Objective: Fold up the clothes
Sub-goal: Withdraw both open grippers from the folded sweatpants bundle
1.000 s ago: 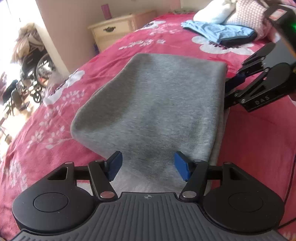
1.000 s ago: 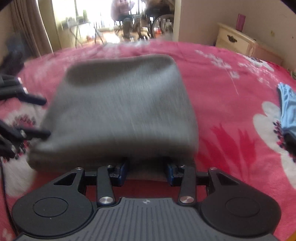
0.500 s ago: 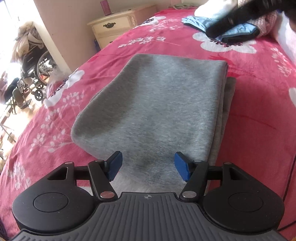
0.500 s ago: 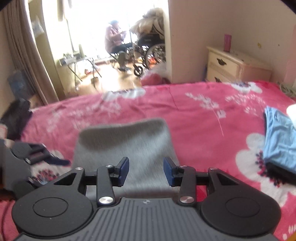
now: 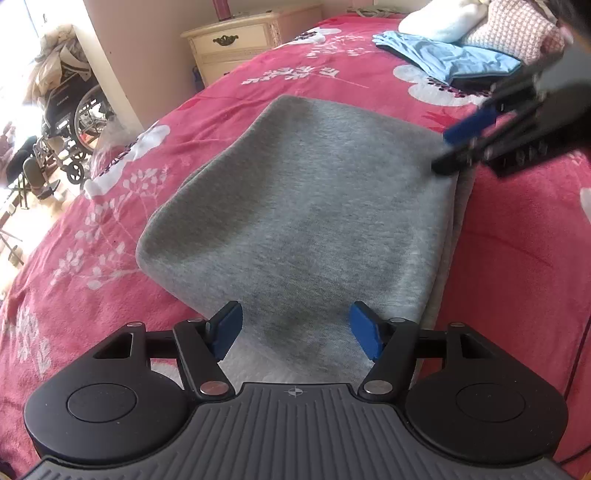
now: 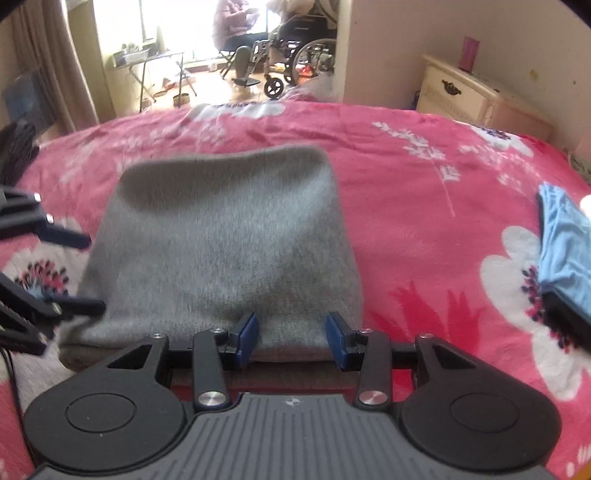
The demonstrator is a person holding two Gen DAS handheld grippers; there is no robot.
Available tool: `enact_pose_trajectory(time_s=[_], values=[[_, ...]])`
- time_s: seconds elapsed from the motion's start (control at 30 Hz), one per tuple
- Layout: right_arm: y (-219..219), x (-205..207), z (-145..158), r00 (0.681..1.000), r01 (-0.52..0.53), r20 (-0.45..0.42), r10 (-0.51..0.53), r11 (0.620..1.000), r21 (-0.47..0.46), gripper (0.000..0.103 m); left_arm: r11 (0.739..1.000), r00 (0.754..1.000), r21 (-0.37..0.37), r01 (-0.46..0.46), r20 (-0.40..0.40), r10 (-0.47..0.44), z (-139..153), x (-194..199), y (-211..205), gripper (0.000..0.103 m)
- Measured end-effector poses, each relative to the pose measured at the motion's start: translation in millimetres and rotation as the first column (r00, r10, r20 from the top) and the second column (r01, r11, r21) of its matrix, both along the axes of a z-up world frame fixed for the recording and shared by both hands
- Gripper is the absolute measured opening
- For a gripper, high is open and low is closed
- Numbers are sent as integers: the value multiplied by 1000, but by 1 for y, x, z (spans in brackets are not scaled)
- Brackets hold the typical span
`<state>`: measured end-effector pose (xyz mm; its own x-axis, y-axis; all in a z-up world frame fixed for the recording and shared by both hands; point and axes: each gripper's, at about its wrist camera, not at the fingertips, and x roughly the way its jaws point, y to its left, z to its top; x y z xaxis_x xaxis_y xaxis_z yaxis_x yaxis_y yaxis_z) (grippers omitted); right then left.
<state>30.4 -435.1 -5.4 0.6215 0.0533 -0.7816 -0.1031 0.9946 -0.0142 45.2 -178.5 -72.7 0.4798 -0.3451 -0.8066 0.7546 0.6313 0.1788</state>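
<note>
A folded grey garment (image 5: 314, 206) (image 6: 229, 236) lies flat on the red flowered bedspread (image 5: 517, 258) (image 6: 424, 206). My left gripper (image 5: 295, 332) hovers over one short end of it. Its jaws are opening, with cloth below the gap and neither blue pad pressing on it. My right gripper (image 6: 291, 339) stands open at the garment's side edge, its pads apart and holding nothing. In the left wrist view the right gripper (image 5: 491, 136) shows blurred at the far right corner of the cloth. The left gripper (image 6: 74, 273) shows at the left edge of the right wrist view.
A folded blue garment (image 5: 454, 59) (image 6: 565, 251) and pillows (image 5: 517, 33) lie at the head of the bed. A cream nightstand (image 5: 236, 40) (image 6: 465, 88) stands by the wall. Beyond the bed are a wheelchair (image 6: 299, 55) and a seated person (image 6: 236, 26).
My right gripper rose away from the garment's edge, then came back down to it, open throughout. The left gripper and the grey garment stayed put.
</note>
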Motion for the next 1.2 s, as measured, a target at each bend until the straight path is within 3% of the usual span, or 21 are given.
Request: enact_pose_trajectory(time_s=[0.17,0.37,0.53,0.73,1.2], values=[[2,-2,24,996,-22,86,21,1000,19,43,1000,1000,-2,-13,-10,13,-1,4,0,69],[6,-1,12,998,-49,42,49,999,16,43,1000,1000,-8,-24,-17,24,-1,5,2,71],[18,-2,12,995,-86,42,85,996,9,43,999,999,-5,-39,-22,39,-2,8,2,79],[24,-5,-12,993,-117,-20,117,993,-16,44,999,999,-3,-43,-20,43,-2,8,3,79],[20,-5,-14,994,-109,-31,109,994,-6,47,999,999,7,-39,-15,39,-1,7,1,79]])
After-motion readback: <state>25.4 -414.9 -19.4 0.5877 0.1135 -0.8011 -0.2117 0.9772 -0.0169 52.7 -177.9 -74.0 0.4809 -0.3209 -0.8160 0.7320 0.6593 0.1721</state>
